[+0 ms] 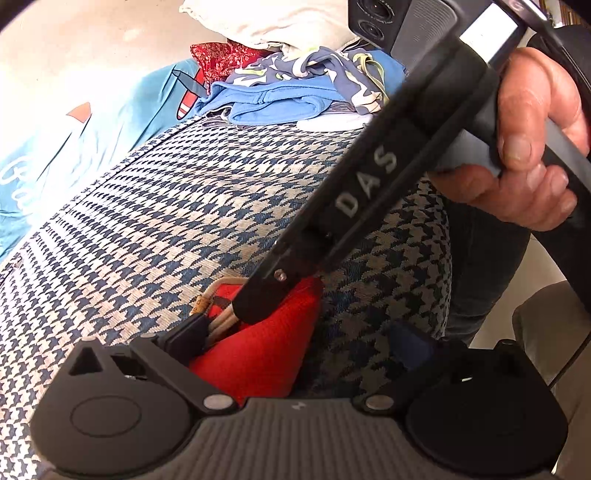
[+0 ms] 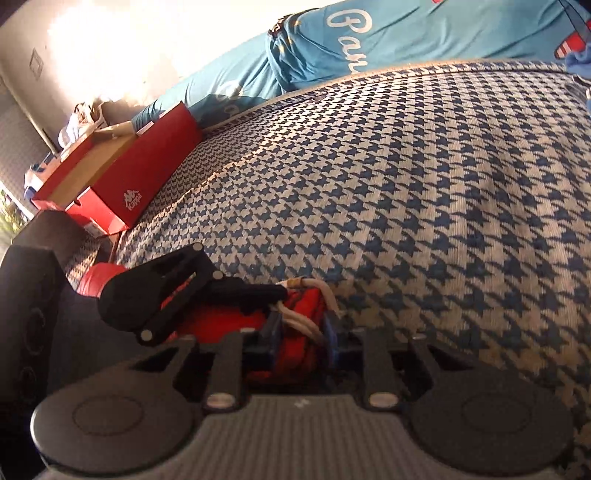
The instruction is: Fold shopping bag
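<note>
The red shopping bag (image 1: 266, 350) lies folded into a small bundle on the houndstooth cover (image 1: 166, 206), its white cord handles (image 1: 221, 325) bunched on its left side. My left gripper (image 1: 299, 338) stands open around it: the left finger (image 1: 184, 336) touches the handles, and the right finger (image 1: 410, 343) is clear of the bag. My right gripper (image 1: 255, 310), held by a hand (image 1: 528, 136), reaches down from the upper right onto the bundle. In the right wrist view, my right gripper (image 2: 301, 339) is shut on the red bag (image 2: 299, 306) and its handles (image 2: 306, 325). The left gripper (image 2: 236, 291) lies across the bag's left part.
A red Kappa shoebox (image 2: 122, 177) sits at the cover's far left edge. A teal printed shirt (image 2: 369, 37) lies behind. A pile of blue and red clothes (image 1: 295, 85) and a white pillow (image 1: 277, 22) sit at the far end. A trousered leg (image 1: 480, 277) stands at the right.
</note>
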Demonstrator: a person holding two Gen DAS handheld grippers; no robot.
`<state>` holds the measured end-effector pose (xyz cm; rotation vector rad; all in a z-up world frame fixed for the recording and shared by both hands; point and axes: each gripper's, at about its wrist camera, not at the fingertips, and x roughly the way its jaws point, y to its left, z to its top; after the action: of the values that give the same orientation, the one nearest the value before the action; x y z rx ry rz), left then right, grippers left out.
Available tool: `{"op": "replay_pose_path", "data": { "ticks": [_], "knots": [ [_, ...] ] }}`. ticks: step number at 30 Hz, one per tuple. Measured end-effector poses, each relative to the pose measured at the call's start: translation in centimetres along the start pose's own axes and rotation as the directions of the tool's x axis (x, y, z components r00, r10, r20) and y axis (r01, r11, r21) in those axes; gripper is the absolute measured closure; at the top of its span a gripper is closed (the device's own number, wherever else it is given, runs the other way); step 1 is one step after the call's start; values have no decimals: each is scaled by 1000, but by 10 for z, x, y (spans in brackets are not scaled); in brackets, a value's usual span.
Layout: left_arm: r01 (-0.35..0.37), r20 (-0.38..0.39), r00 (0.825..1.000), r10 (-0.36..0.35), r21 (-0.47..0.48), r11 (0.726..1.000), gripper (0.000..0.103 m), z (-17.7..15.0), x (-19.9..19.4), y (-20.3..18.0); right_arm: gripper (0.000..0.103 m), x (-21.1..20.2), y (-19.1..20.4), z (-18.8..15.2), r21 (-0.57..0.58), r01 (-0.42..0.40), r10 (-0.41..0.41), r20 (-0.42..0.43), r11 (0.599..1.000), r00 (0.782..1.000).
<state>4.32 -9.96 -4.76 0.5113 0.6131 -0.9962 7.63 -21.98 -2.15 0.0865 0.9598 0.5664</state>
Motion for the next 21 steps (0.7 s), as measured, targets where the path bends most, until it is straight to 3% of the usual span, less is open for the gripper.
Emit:
{"op": "replay_pose_path", "data": {
  "ticks": [2, 5, 10, 21],
  "knots": [
    [6, 0, 1000, -6, -1, 1000, 0, 1, 0, 1, 79, 0, 2, 0, -14, -5, 5, -12, 1000, 1000],
    [9, -2, 1000, -9, 3, 1000, 0, -1, -1, 0, 77, 0, -6, 2, 57, -39, 41, -26, 998, 999],
    [-7, 12, 1000, 7, 8, 1000, 0, -3, -2, -5, 75, 1, 1, 1, -3, -27, 27, -35, 1000, 999],
    [-49, 50, 998, 48, 15, 999, 0, -10, -3, -12, 73, 5, -4, 7, 2, -66, 66, -96, 998, 993]
  ]
}}
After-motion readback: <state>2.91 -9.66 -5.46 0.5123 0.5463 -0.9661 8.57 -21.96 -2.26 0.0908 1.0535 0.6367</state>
